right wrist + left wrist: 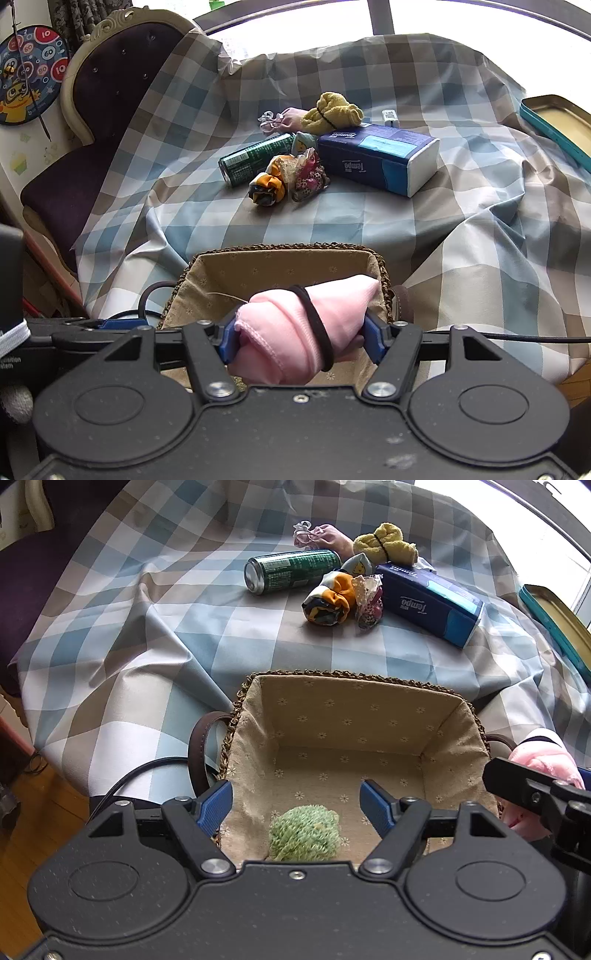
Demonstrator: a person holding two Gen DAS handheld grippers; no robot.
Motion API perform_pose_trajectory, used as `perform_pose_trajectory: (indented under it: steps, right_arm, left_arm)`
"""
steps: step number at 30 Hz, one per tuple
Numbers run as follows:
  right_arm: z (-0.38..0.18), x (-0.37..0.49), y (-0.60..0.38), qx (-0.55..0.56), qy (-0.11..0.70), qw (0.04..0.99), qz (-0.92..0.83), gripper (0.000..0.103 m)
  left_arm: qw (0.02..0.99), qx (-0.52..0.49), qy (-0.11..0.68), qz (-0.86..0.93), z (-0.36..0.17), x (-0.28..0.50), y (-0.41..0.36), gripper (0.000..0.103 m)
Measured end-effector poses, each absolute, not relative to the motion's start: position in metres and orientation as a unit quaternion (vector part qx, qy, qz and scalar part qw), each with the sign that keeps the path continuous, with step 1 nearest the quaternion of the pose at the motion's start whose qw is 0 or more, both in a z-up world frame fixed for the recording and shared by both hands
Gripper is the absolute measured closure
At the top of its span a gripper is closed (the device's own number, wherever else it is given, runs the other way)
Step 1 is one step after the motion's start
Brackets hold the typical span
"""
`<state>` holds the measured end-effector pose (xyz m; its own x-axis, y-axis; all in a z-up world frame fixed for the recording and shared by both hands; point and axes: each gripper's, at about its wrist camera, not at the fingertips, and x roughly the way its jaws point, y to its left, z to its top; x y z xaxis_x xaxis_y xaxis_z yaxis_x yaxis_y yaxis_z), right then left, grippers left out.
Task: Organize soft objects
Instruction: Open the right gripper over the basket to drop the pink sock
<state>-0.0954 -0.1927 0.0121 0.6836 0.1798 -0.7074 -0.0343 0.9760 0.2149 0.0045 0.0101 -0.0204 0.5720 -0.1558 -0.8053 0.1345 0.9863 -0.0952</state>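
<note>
Green knitted bundle (304,832) lies on the lined floor of the wicker basket (343,675), at its near end. Left wrist view: left gripper (297,806) hangs over that bundle with jaws apart and nothing between the pads, so the bundle reads as deposited. Beyond the basket's far rim, on the checked cloth (122,635): a green can (291,570) on its side, a patterned cloth knot (328,602), a yellow towel roll (384,544), a pale pink pouch (325,535) and a blue tissue pack (430,603).

Right wrist view: right gripper (301,338) has its blue pads against both sides of a pink rolled cloth (303,325) bound with a dark elastic band (317,328). The roll hangs above the basket's right half, over the lining (258,273).

Step in hand, as I judge it: dropping the pink roll into the basket. Next move calls for releasing it clear of the rim, then reaching past the far rim for the remaining soft items, leaving can and tissue pack.
</note>
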Motion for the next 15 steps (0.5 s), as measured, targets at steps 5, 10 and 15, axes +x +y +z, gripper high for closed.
perform_pose_trajectory:
  steps: [5, 10, 15]
  right_arm:
    - [0.0111, -0.0959, -0.1919, 0.091, 0.395, 0.912, 0.062, 0.035]
    - [0.0124, -0.0976, -0.1909, 0.088, 0.391, 0.914, 0.064, 0.031]
    - [0.0118, -0.0980, -0.1918, 0.091, 0.392, 0.913, 0.064, 0.031]
  left_arm:
    - [0.887, -0.014, 0.454, -0.079, -0.0203, 0.0043, 0.0116, 0.031]
    - [0.887, -0.013, 0.454, -0.079, -0.0204, 0.0039, 0.0111, 0.031]
    - [0.887, -0.013, 0.454, -0.079, -0.0201, 0.0036, 0.0111, 0.031]
